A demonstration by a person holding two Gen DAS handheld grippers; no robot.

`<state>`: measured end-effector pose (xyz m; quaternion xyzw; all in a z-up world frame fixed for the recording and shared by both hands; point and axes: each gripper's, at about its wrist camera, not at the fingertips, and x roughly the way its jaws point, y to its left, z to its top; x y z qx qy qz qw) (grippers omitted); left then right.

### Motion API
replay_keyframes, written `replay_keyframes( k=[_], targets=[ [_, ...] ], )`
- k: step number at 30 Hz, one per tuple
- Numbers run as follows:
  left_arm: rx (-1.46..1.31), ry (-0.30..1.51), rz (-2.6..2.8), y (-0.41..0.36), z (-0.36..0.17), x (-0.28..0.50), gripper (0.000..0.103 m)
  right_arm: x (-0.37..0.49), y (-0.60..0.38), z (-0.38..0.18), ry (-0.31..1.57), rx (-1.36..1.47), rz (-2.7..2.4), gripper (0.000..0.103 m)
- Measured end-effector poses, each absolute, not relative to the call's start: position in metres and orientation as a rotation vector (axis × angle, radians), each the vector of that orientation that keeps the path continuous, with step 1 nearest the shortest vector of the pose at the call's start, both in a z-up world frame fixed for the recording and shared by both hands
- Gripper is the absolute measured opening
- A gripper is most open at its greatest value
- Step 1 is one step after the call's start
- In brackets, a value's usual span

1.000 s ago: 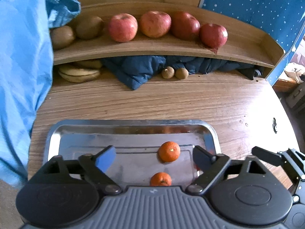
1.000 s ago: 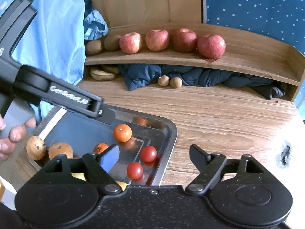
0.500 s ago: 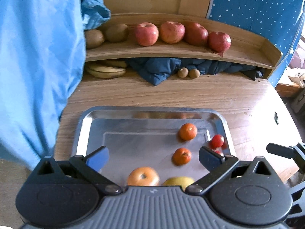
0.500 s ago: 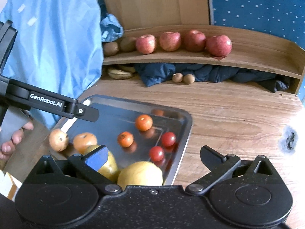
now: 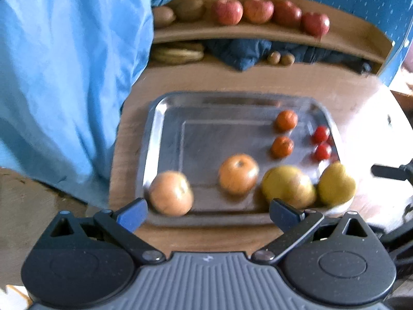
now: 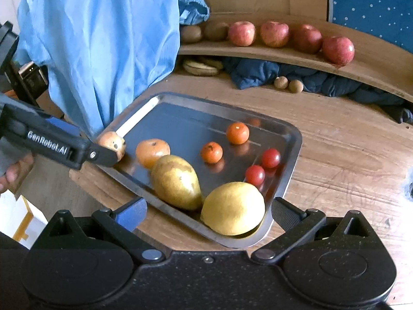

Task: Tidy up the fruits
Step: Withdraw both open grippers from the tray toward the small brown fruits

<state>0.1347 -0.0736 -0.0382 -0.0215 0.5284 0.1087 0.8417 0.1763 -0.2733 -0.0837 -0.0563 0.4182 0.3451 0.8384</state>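
A steel tray (image 5: 152, 139) (image 6: 291, 155) on the wooden table holds two small oranges (image 6: 237, 133), two cherry tomatoes (image 6: 270, 157), a larger orange fruit (image 5: 238, 174) (image 6: 152, 152), a brownish round fruit (image 5: 171, 193) (image 6: 112, 143), a pear (image 6: 176, 182) and a yellow fruit (image 6: 233, 208) (image 5: 335, 183). My left gripper (image 5: 207, 213) hangs open over the tray's near edge, holding nothing; its finger crosses the right wrist view (image 6: 64, 148). Open and empty too, my right gripper (image 6: 207, 211) sits at the tray's near corner, by the yellow fruit.
A curved wooden shelf (image 6: 284, 54) at the back carries several red apples (image 6: 275, 33) and kiwis (image 6: 191, 33). Under it lie bananas (image 6: 201, 67), dark blue cloth (image 6: 258, 73) and two small brown fruits (image 6: 287, 84). Light blue fabric (image 6: 103, 38) hangs at left.
Both grippers have pulled back toward me and away from the shelf, so more of the tray and its fruit shows. Both stay open.
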Motion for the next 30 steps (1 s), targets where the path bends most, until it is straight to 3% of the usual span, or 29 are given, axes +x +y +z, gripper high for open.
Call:
replay_keyframes(
  k=[30],
  targets=[
    [0.037, 1.159, 0.203, -0.064, -0.043, 0.19, 0.103, 0.223, -0.268, -0.086, 0.886, -0.075, 0.655, 0.102]
  ],
)
